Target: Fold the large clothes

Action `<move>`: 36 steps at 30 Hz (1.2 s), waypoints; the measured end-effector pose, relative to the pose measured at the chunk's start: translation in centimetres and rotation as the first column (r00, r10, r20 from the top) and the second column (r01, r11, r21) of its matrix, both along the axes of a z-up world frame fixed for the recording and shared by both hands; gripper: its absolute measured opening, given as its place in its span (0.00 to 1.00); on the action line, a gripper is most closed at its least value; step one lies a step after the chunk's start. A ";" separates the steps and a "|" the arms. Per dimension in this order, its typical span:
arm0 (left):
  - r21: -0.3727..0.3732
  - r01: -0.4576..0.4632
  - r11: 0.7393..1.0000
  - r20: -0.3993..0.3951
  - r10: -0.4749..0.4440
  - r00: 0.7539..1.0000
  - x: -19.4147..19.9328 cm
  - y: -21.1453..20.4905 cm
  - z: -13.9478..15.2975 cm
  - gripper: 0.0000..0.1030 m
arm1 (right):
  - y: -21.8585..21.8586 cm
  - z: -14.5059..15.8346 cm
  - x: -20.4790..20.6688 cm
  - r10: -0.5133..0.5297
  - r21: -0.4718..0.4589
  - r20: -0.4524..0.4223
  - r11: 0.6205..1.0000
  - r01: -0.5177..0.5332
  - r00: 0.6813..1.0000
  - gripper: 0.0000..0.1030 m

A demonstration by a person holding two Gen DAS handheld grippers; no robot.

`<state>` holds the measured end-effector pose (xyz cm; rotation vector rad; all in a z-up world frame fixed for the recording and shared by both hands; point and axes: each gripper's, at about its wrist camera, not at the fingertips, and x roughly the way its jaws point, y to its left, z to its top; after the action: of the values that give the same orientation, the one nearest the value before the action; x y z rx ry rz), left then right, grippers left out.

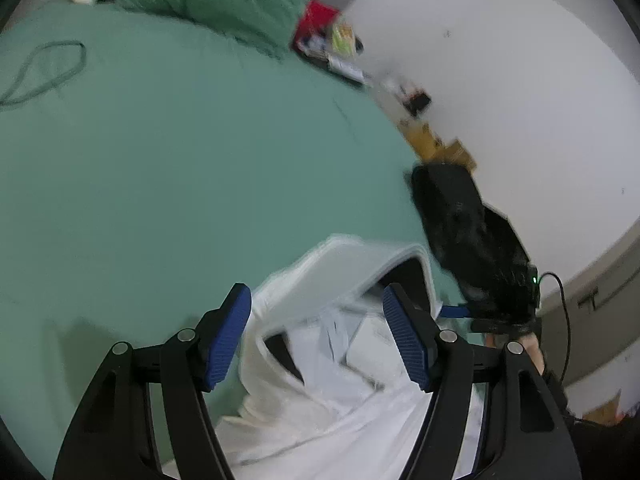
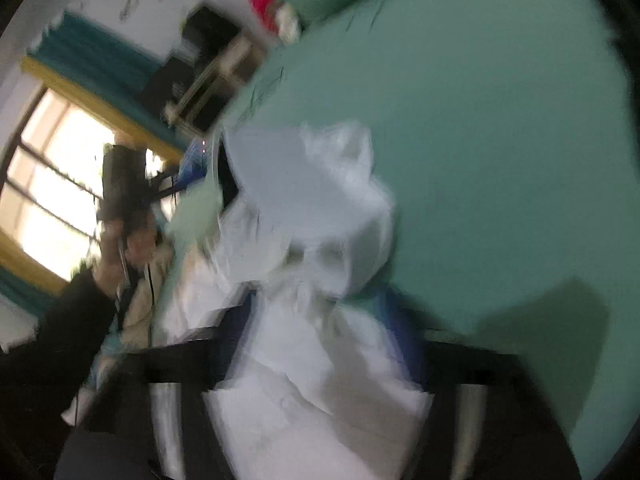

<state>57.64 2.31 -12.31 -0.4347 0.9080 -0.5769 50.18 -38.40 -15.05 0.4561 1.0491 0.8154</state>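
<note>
Left wrist view shows the left claw (image 1: 316, 336) spread open around a crumpled white cloth garment (image 1: 320, 360) over the green-sheeted bed (image 1: 160, 160). Right wrist view is blurred; the right claw's (image 2: 320, 344) state is unclear.

The white hooded garment (image 1: 320, 360) is bunched up and crumpled, not laid flat, over the green bed sheet (image 1: 160, 160). Its hood (image 1: 360, 264) stands up and gapes open, showing a dark lining inside the rim. Below the hood the cloth falls in loose folds and creases toward the near edge of the view. In the right wrist view the same garment (image 2: 312, 240) is blurred: a white heap raised above the bed, its hood (image 2: 280, 176) uppermost with a dark opening at the left.
</note>
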 end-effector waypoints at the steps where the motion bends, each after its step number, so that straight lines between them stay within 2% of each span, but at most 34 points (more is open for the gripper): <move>1: -0.030 -0.035 0.999 0.011 0.035 0.999 0.1 0.7 0.4 0.70 | -0.6 0.5 0.0 -0.034 0.034 0.015 0.999 0.034 0.999 0.90; 2: -0.051 -0.098 0.994 0.001 0.099 0.995 0.7 1.1 0.4 0.72 | -1.3 1.1 0.1 -0.074 0.073 0.027 0.995 0.072 0.997 0.90; 3: -0.036 -0.139 0.990 -0.022 0.138 0.990 1.3 1.1 0.0 0.74 | -2.0 1.4 0.5 -0.147 0.094 0.027 0.985 0.144 0.989 0.90; 5: 0.029 -0.211 0.977 -0.101 0.213 0.972 2.9 0.1 -1.8 0.74 | -2.1 0.7 1.0 -0.221 0.086 -0.010 0.971 0.221 0.975 0.90; 7: 0.072 -0.173 0.982 -0.168 0.183 0.969 4.4 -2.7 -4.3 0.74 | -0.4 -0.4 1.7 -0.199 0.069 -0.060 0.977 0.203 0.978 0.90; 8: 0.094 -0.152 0.984 -0.186 0.167 0.968 4.7 -3.3 -5.3 0.74 | 0.9 -1.7 2.2 -0.178 0.031 -0.100 0.983 0.182 0.979 0.90; 10: 0.178 -0.062 0.982 -0.228 0.102 0.968 4.8 -5.6 -7.9 0.74 | 2.9 -3.8 2.6 -0.139 -0.027 -0.154 0.990 0.136 0.978 0.90; 11: 0.201 -0.025 0.979 -0.242 0.074 0.968 4.6 -6.4 -8.8 0.74 | 3.7 -4.4 2.5 -0.127 -0.040 -0.136 0.992 0.122 0.983 0.91; 12: 0.219 -0.027 0.975 -0.196 0.071 0.978 4.2 -6.6 -8.6 0.74 | 4.4 -3.9 2.2 -0.125 -0.050 -0.086 0.991 0.121 0.988 0.91; 14: 0.245 -0.001 0.970 -0.177 0.046 0.983 3.4 -7.1 -8.8 0.74 | 5.9 -3.9 1.8 -0.052 -0.068 -0.075 0.997 0.047 0.996 0.88; 16: 0.244 0.028 0.969 -0.190 0.019 0.982 3.5 -7.6 -8.9 0.74 | 7.4 -3.9 1.5 0.026 -0.088 -0.056 0.996 -0.031 0.998 0.60; 17: 0.259 0.063 0.964 -0.196 -0.011 0.980 3.1 -7.9 -9.0 0.74 | 8.2 -4.1 1.3 0.056 -0.135 -0.052 0.989 -0.063 0.997 0.36; 19: 0.306 0.122 0.944 -0.197 -0.062 0.978 2.4 -8.8 -8.9 0.74 | 9.5 -4.1 1.0 0.098 -0.207 -0.009 0.973 -0.098 0.995 0.29; 20: 0.361 0.175 0.916 -0.171 -0.119 0.978 1.7 -9.6 -8.8 0.74 | 9.7 -4.1 0.7 0.130 -0.215 0.000 0.968 -0.127 0.992 0.24; 22: 0.450 0.218 0.866 -0.144 -0.171 0.975 0.7 -10.5 -8.5 0.75 | 10.3 -3.4 0.3 0.168 -0.307 0.059 0.941 -0.143 0.984 0.19; 23: 0.487 0.231 0.842 -0.136 -0.188 0.973 0.3 -11.1 -8.6 0.76 | 10.7 -2.8 0.1 0.185 -0.376 0.113 0.918 -0.130 0.976 0.16; 24: 0.508 0.232 0.830 -0.132 -0.191 0.973 0.2 -11.6 -8.7 0.77 | 11.0 -1.9 -0.4 0.199 -0.448 0.172 0.888 -0.104 0.965 0.13; 25: 0.517 0.228 0.825 -0.129 -0.188 0.974 0.1 -11.8 -8.7 0.77 | 11.4 -1.1 -1.2 0.225 -0.535 0.246 0.842 -0.062 0.943 0.12; 26: 0.523 0.221 0.823 -0.123 -0.183 0.975 0.0 -12.1 -8.7 0.77 | 12.2 -0.1 -2.2 0.276 -0.631 0.340 0.775 0.001 0.899 0.11; 27: 0.530 0.207 0.822 -0.108 -0.177 0.978 -0.2 -12.4 -8.7 0.75 | 12.8 0.5 -2.8 0.304 -0.680 0.396 0.732 0.054 0.867 0.10; 28: 0.534 0.200 0.821 -0.088 -0.181 0.980 -0.5 -13.0 -8.6 0.68 | 13.5 0.7 -3.5 0.336 -0.730 0.450 0.672 0.124 0.828 0.10; 29: 0.534 0.198 0.822 -0.049 -0.203 0.978 -1.0 -13.3 -8.4 0.38 | 14.0 0.8 -4.1 0.367 -0.755 0.484 0.634 0.167 0.795 0.10; 30: 0.557 0.171 0.813 -0.005 -0.203 0.979 -1.6 -13.7 -8.0 0.24 | 14.3 0.6 -4.8 0.396 -0.773 0.511 0.601 0.205 0.763 0.10; 31: 0.594 0.126 0.795 0.050 -0.193 0.980 -2.1 -14.2 -7.4 0.17 | 14.9 0.3 -5.1 0.416 -0.786 0.521 0.575 0.228 0.746 0.10; 32: 0.621 0.090 0.779 0.099 -0.192 0.976 -2.6 -14.6 -6.8 0.13 | 15.3 -0.4 -5.7 0.448 -0.807 0.524 0.534 0.253 0.724 0.10; 33: 0.659 0.030 0.752 0.170 -0.188 0.967 -3.6 -15.3 -6.2 0.12 | 15.7 -0.6 -5.9 0.464 -0.815 0.530 0.509 0.276 0.710 0.10; 34: 0.676 -0.014 0.736 0.223 -0.187 0.957 -4.6 -15.7 -5.8 0.12 | 16.0 -1.0 -6.5 0.481 -0.817 0.545 0.487 0.307 0.687 0.10; 36: 0.690 -0.075 0.720 0.287 -0.177 0.942 -6.6 -16.3 -5.3 0.12 | 16.8 -2.0 -8.5 0.536 -0.816 0.574 0.437 0.378 0.619 0.10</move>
<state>51.07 -14.02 -17.60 0.3772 0.7390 -0.3027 41.64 -21.60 -17.10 -0.9220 0.4845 0.3171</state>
